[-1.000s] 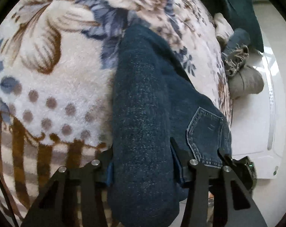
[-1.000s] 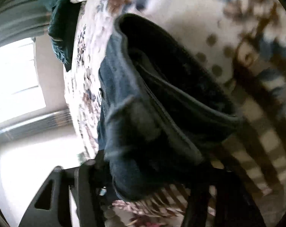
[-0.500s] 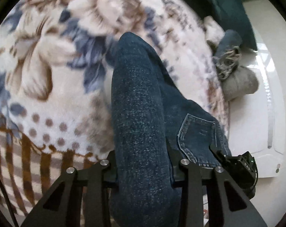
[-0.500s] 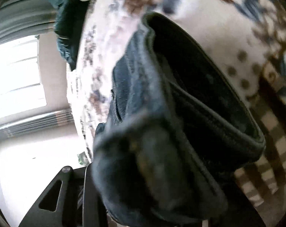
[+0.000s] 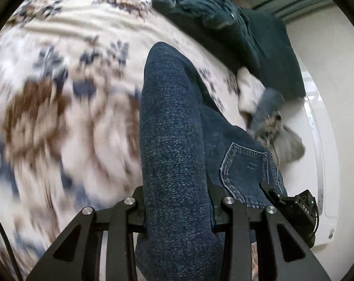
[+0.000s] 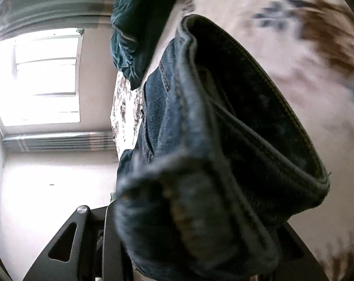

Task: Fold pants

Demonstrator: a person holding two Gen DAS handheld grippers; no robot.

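The dark blue jeans [image 5: 174, 140] hang folded over my left gripper [image 5: 177, 206], which is shut on the thick denim fold. A back pocket [image 5: 244, 164] shows to the right of the fold. In the right wrist view my right gripper [image 6: 200, 245] is shut on the waistband end of the jeans [image 6: 223, 140], whose dark inside faces the camera; its fingertips are hidden by cloth. The jeans are held above the floral blanket [image 5: 71, 82].
A dark green garment pile [image 5: 235, 28] lies at the bed's far edge, with grey and beige cloth items [image 5: 270, 117] beside it. A white surface [image 5: 317, 140] runs along the right. A bright window [image 6: 43, 77] and wall are left in the right wrist view.
Both grippers have lifted and carried the jeans further across the blanket toward the green pile. The blanket is motion-blurred now. Both holds are unchanged.
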